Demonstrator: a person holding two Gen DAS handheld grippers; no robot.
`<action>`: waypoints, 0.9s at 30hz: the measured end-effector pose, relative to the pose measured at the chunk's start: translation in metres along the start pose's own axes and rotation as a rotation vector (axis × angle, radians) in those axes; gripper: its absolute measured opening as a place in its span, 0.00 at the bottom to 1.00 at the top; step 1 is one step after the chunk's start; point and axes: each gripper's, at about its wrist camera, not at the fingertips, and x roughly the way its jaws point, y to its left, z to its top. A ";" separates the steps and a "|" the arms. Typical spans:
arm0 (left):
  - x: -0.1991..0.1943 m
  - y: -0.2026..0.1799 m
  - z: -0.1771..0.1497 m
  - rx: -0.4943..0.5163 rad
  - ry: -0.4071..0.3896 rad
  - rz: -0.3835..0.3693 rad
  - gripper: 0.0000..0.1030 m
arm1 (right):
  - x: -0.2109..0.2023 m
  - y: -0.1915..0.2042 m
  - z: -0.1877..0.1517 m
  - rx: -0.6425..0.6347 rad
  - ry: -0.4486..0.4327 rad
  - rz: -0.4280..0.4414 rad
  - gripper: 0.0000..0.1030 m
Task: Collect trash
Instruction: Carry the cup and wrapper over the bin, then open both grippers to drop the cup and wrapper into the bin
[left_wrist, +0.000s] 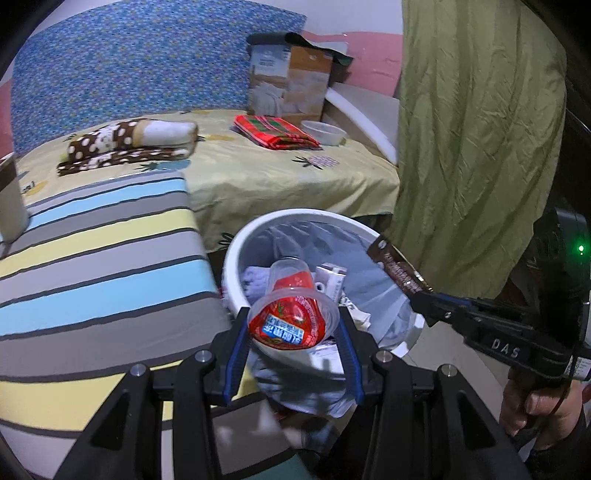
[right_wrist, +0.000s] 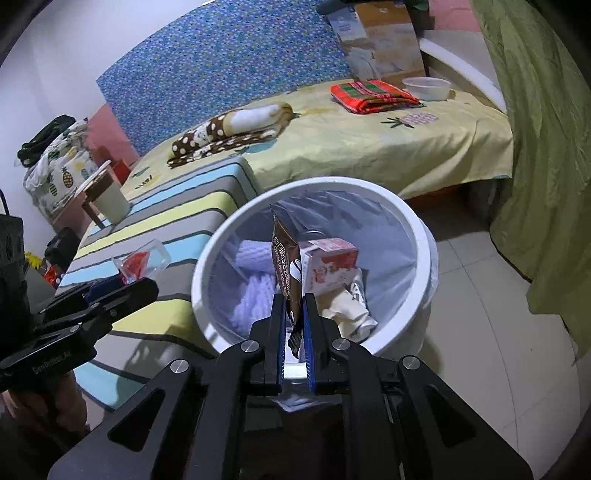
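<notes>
My left gripper holds a clear plastic jelly cup between its blue pads, the jaws closed on its sides. The cup's red foil lid faces the camera; it carries a blue band with white Chinese characters that I cannot read through the blur. The cup sits over the near rim of the white trash bin, which is lined with a thin pale bag.

My right gripper is pinched narrow on the bottom end of a brown snack wrapper, which stands upright above the near part of the bin. White lettering runs along the wrapper beside a white swan-like logo; the words are too small to read. From the left wrist view the same wrapper pokes over the bin's right rim, and the right gripper's body shows the letters "DAS".

Inside the bin lie a second clear cup with a red label, a small pink-and-white carton, white foam netting and crumpled pale paper.

The bin stands on the tiled floor just beside the corner of a striped mattress. On the bed behind, near its far edge, rest a red plaid cloth, a white bowl and a cardboard box.
</notes>
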 end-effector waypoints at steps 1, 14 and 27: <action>0.004 -0.003 0.002 0.005 0.003 -0.003 0.45 | 0.001 -0.002 0.000 0.001 0.005 0.000 0.11; 0.041 -0.016 0.005 0.024 0.049 -0.039 0.46 | 0.010 -0.016 0.002 0.027 0.033 0.006 0.25; 0.025 -0.006 0.004 -0.007 0.016 -0.038 0.50 | -0.004 -0.012 0.006 0.005 -0.019 0.011 0.41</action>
